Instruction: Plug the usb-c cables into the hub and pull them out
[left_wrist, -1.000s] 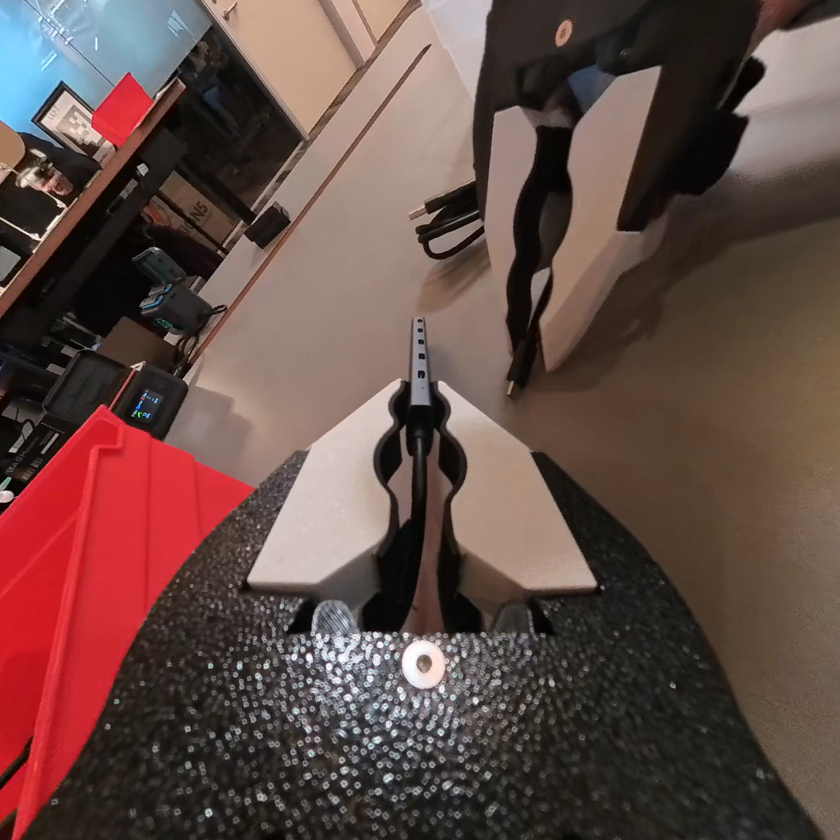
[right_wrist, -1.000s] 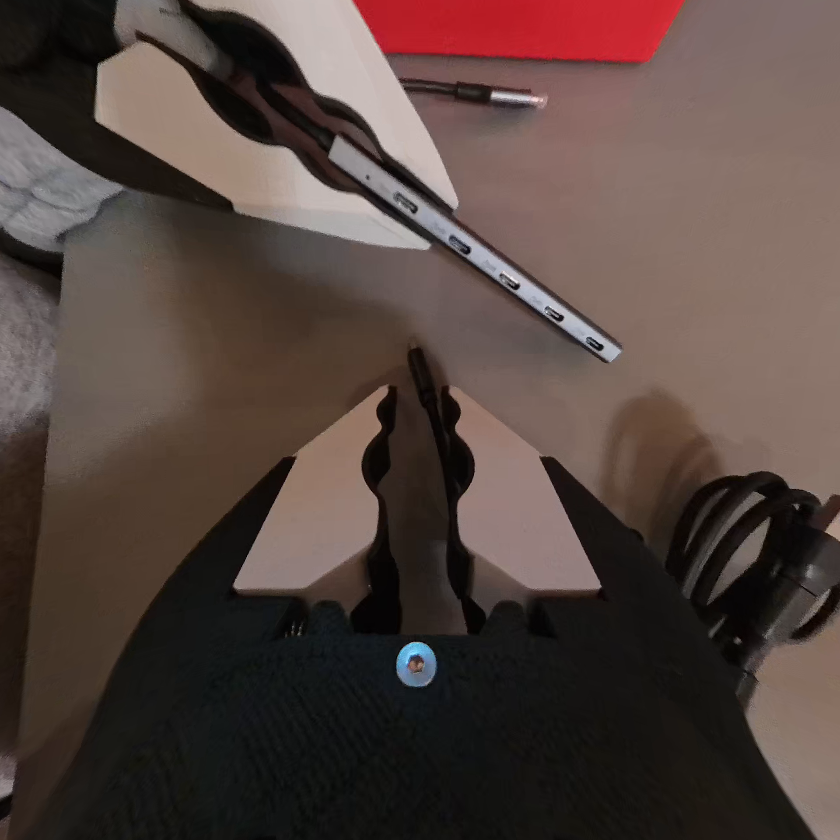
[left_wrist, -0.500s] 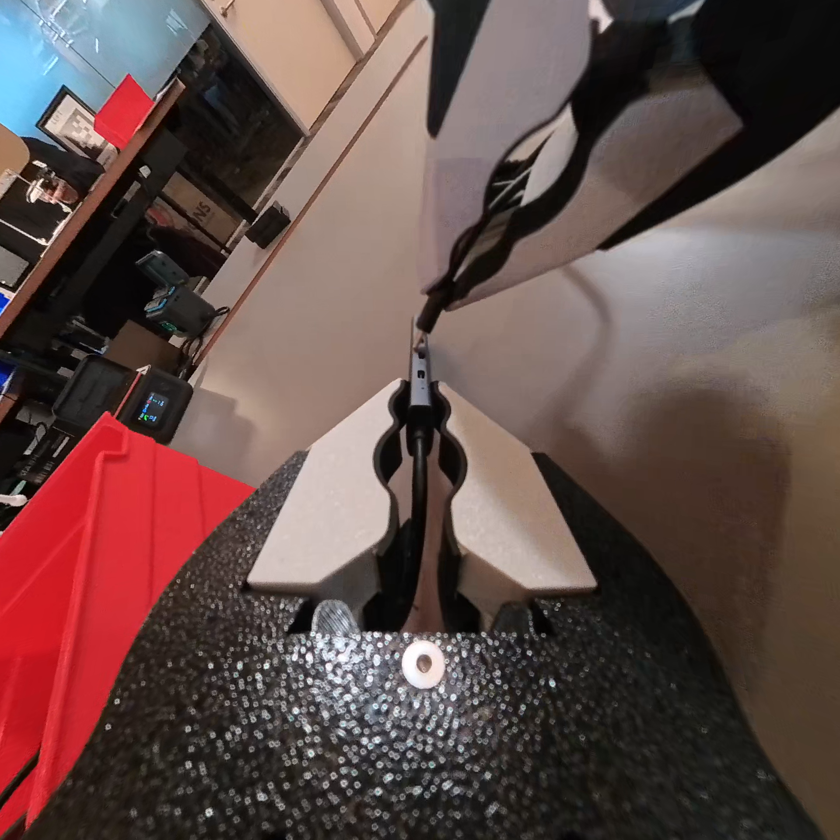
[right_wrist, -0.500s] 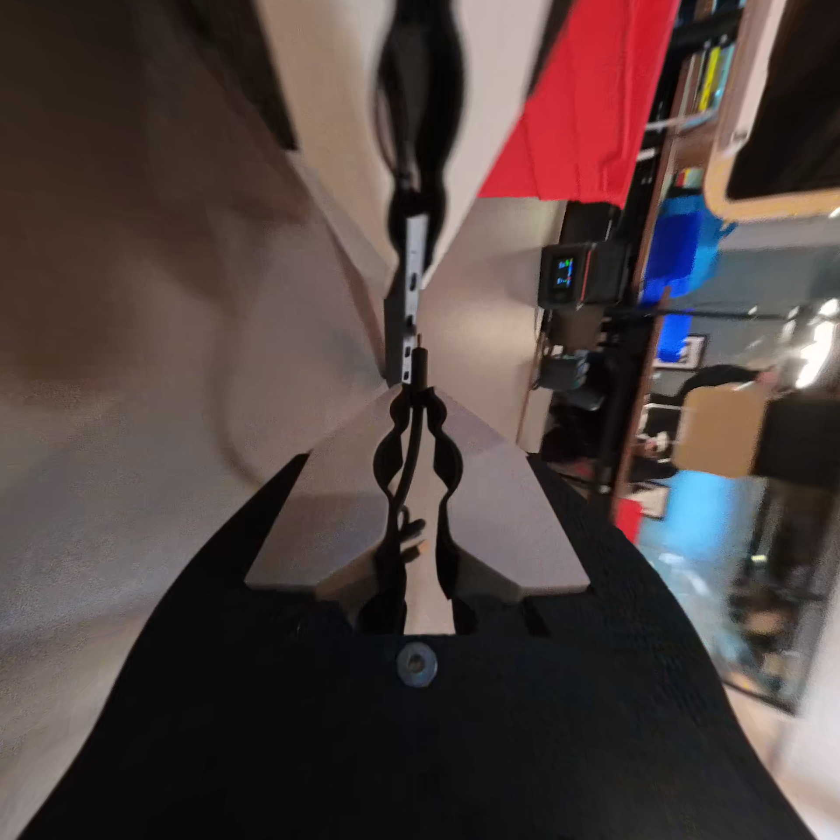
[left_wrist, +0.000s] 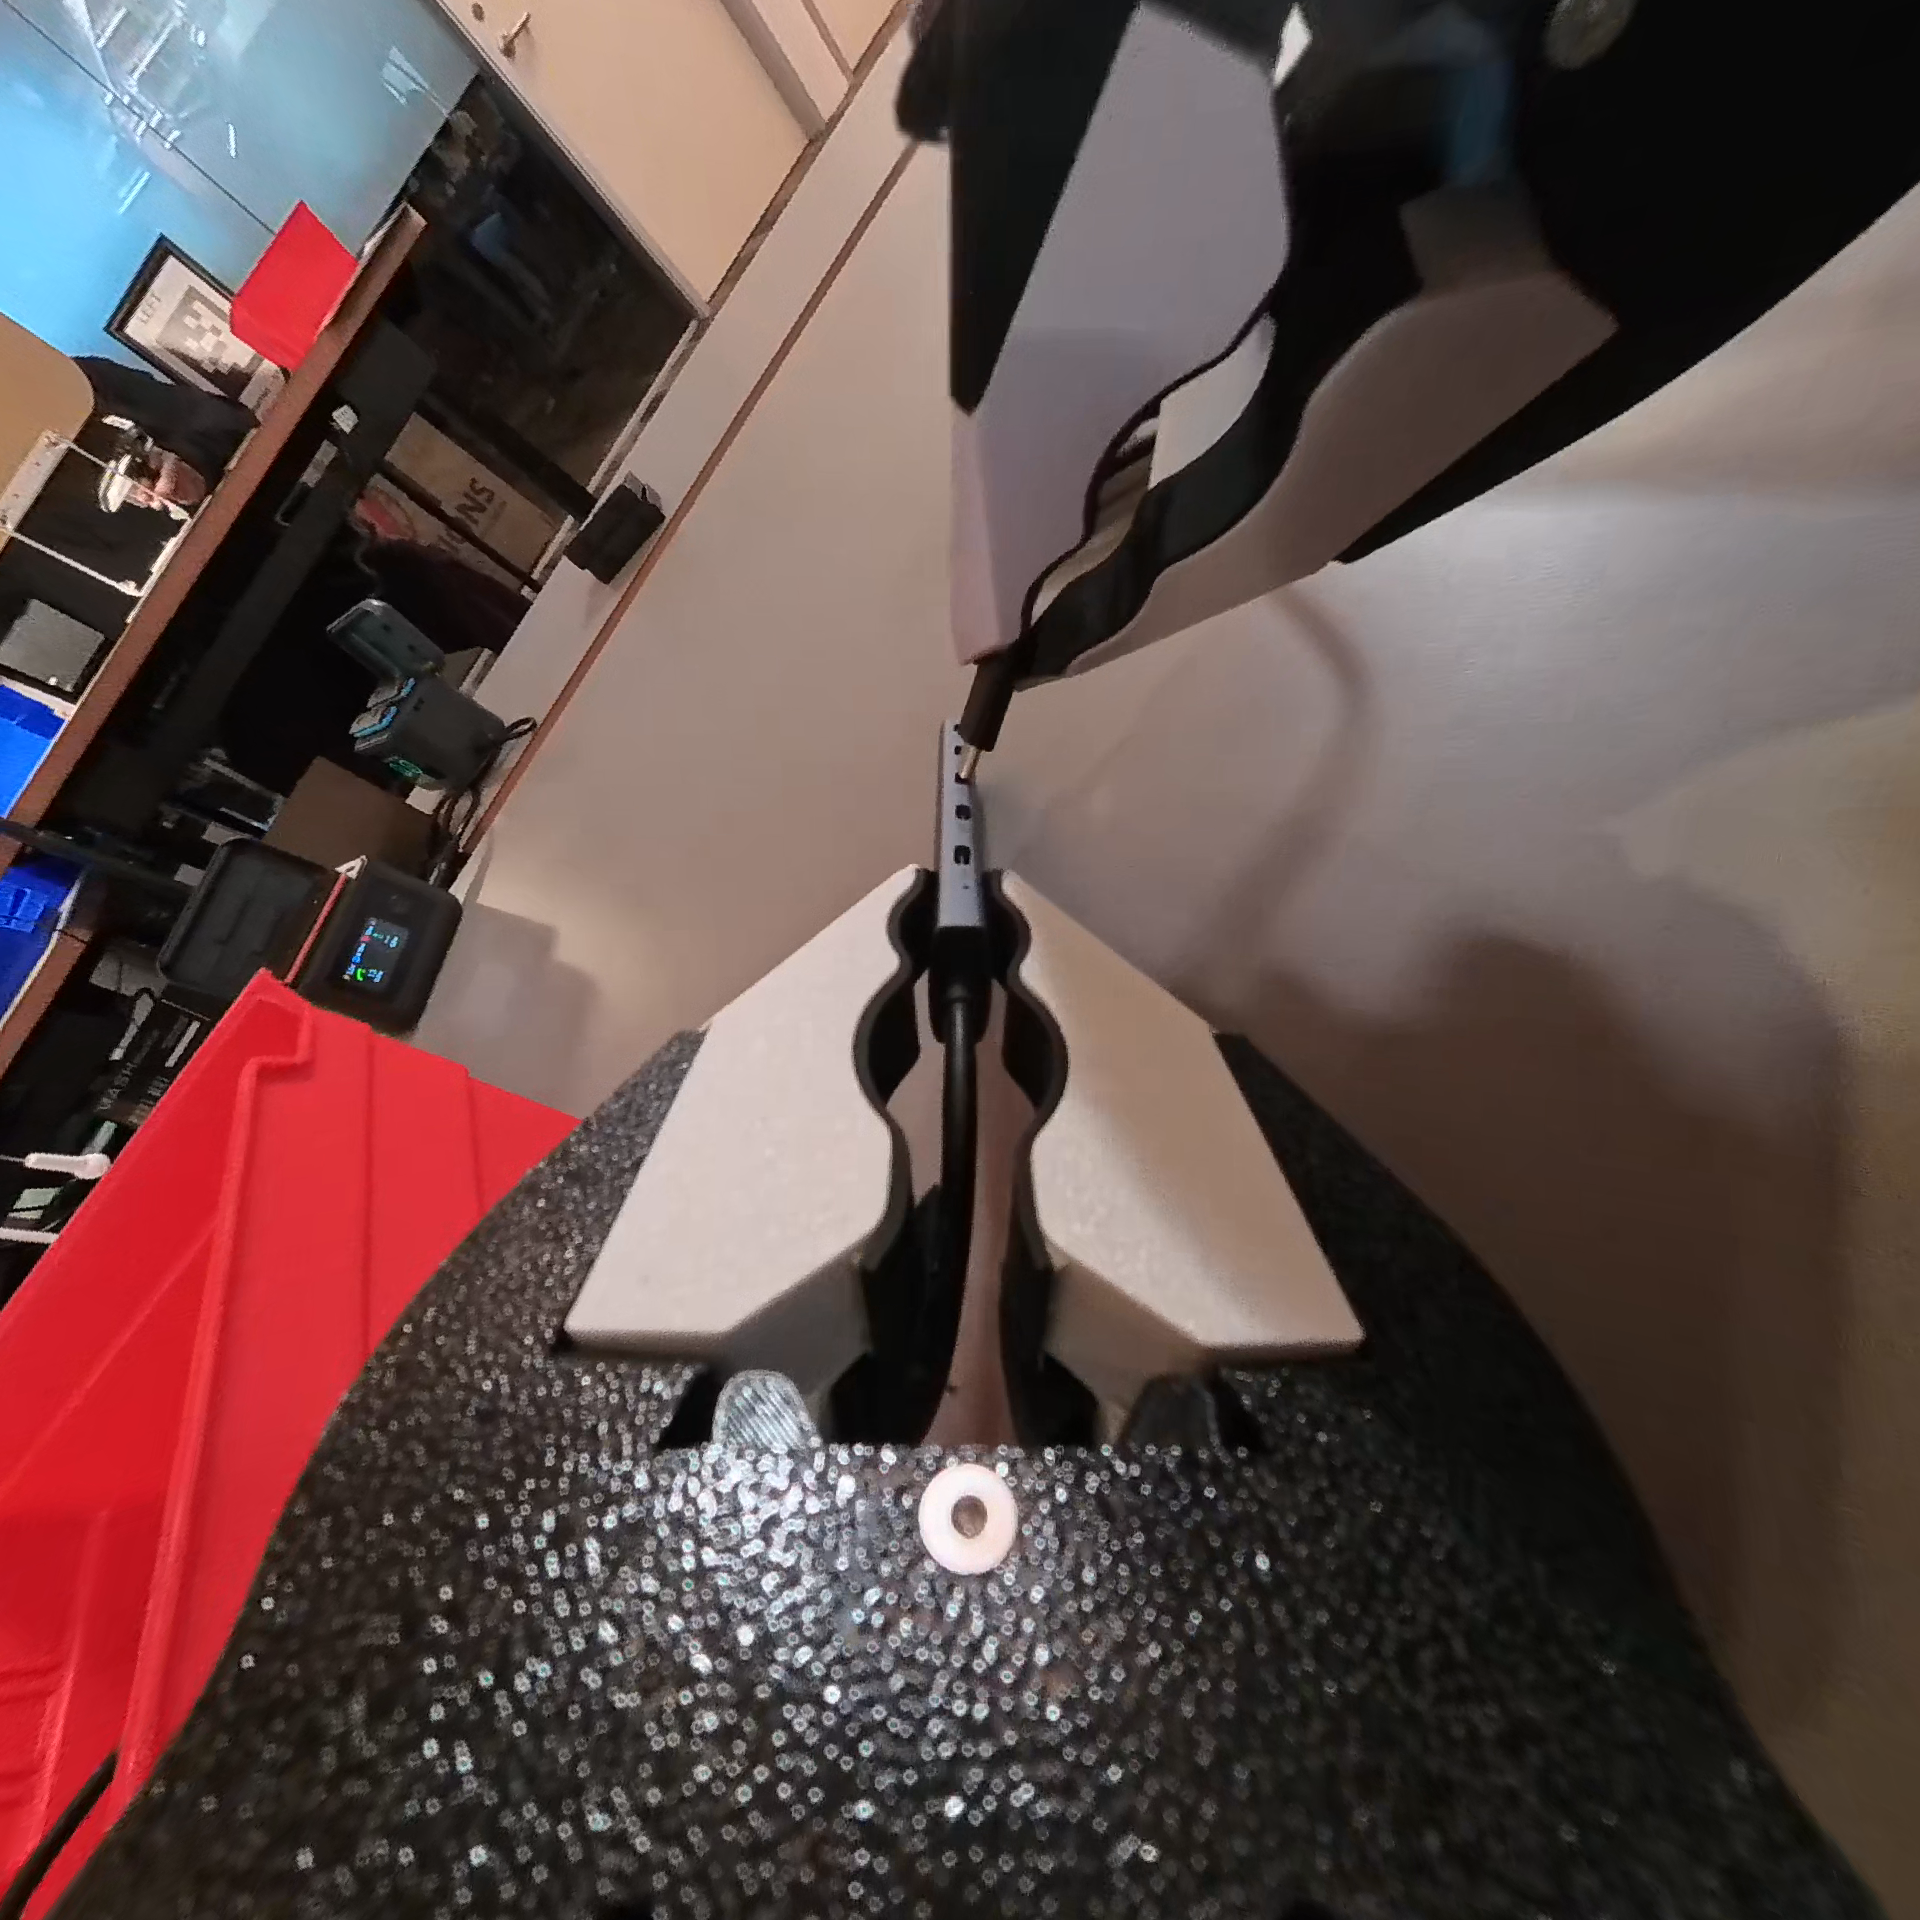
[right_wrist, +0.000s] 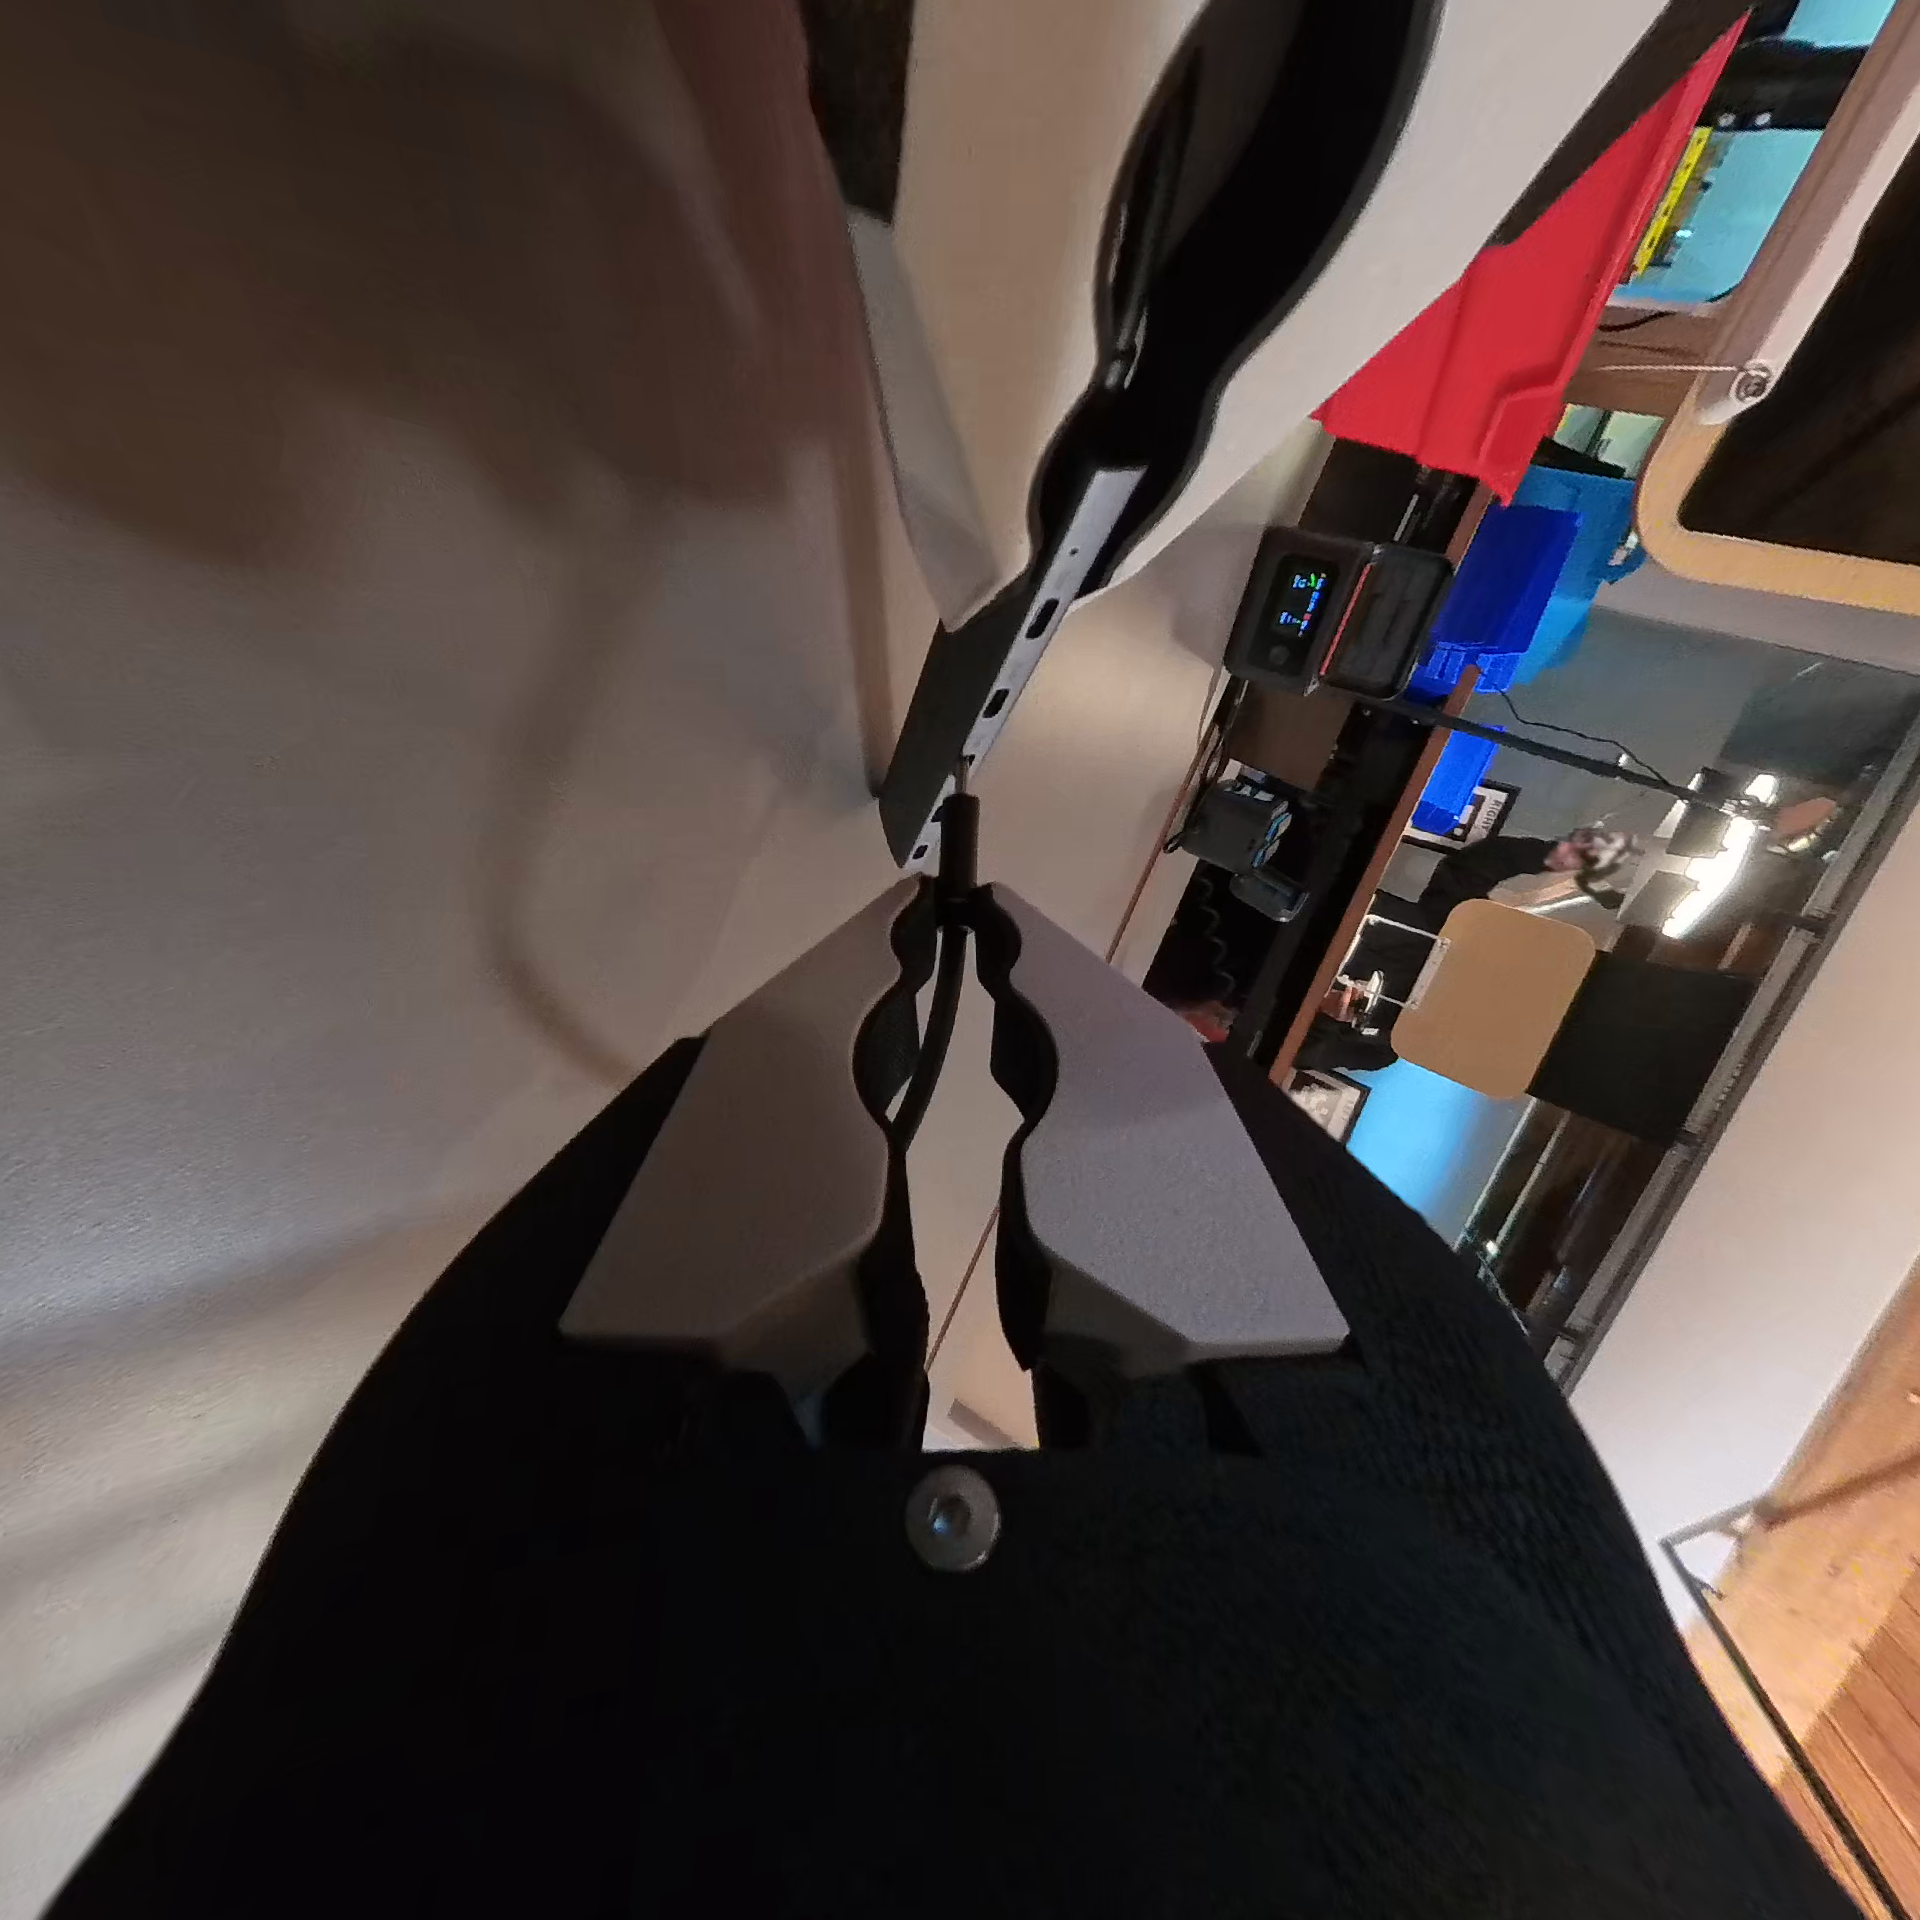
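My left gripper is shut on the near end of a slim grey hub, held edge-up above the table, with the hub's own black lead running back between the fingers. My right gripper is shut on a black usb-c cable plug. In the left wrist view the right gripper comes in from the upper right, and the plug has its metal tip at a port near the hub's far end. In the right wrist view the hub runs up into the left gripper.
A red bin stands at the left, also seen in the right wrist view. A small black device with a lit screen sits by the table edge. Shelves, blue bins and a person lie beyond the table. About 5 centimetres separates my left fingertips from my right.
My right gripper swung from pointing down at the table to facing the hub's edge. It brought the plug from beside the hub up to a port near the far end. My left gripper stayed still.
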